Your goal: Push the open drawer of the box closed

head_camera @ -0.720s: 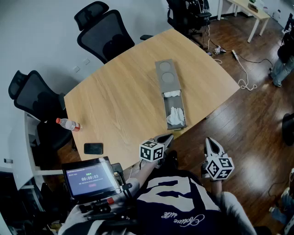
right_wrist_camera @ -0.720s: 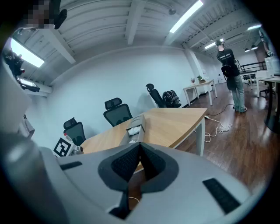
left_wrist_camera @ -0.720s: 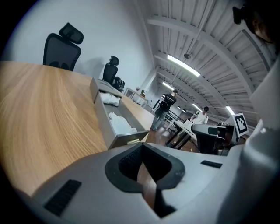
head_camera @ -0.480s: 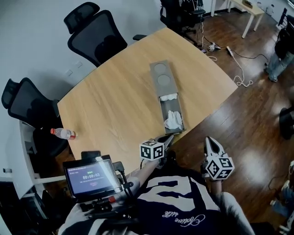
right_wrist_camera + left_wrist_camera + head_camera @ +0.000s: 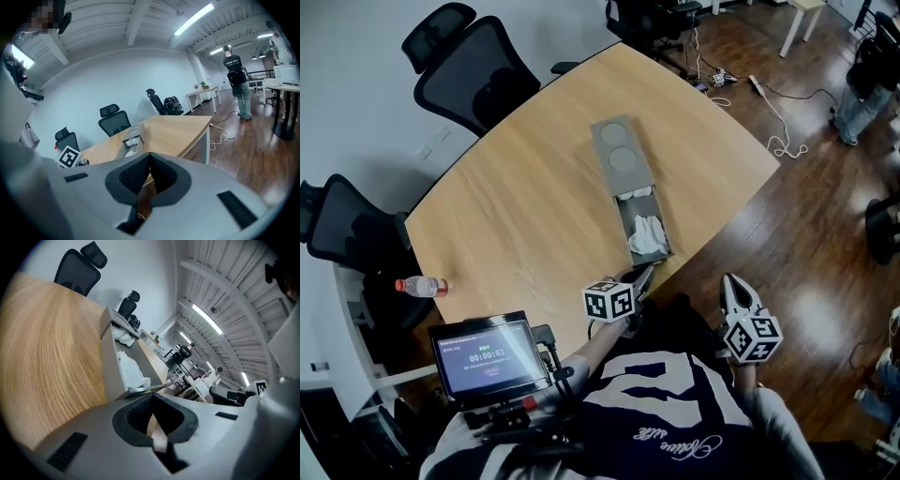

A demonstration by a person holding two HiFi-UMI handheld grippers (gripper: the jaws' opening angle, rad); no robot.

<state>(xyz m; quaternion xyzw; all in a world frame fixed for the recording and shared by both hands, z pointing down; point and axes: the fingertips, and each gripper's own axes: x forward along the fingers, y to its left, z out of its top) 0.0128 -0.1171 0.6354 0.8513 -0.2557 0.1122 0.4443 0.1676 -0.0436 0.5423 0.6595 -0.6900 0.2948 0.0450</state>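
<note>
Nothing of the job is done yet. The drawer [image 5: 649, 257] stands pulled well out of the grey box [image 5: 617, 159], toward the lower right of the head view, with white cloth [image 5: 645, 234] lying in it. The box sits near the right edge of the bench [image 5: 516, 216], its drawer end pointing at the person.

The left gripper [image 5: 640, 278] hangs just off the bench edge, close to the drawer's front but not touching it. Its fingers [image 5: 136, 414] are pressed together with nothing between them. The right gripper [image 5: 737, 287] is held over the floor, well apart from the box, with its fingers [image 5: 132, 174] likewise together and empty. The whole push is left to do, probably with the left gripper, which is nearer.

The bench is pale wood, wide and mostly bare. A water bottle [image 5: 420, 286] lies at its left edge. Black office chairs [image 5: 473, 70] stand at upper left, a small screen [image 5: 487, 356] shows at lower left, and cables [image 5: 773, 112] trail over the dark wood floor [image 5: 787, 216] at upper right.
</note>
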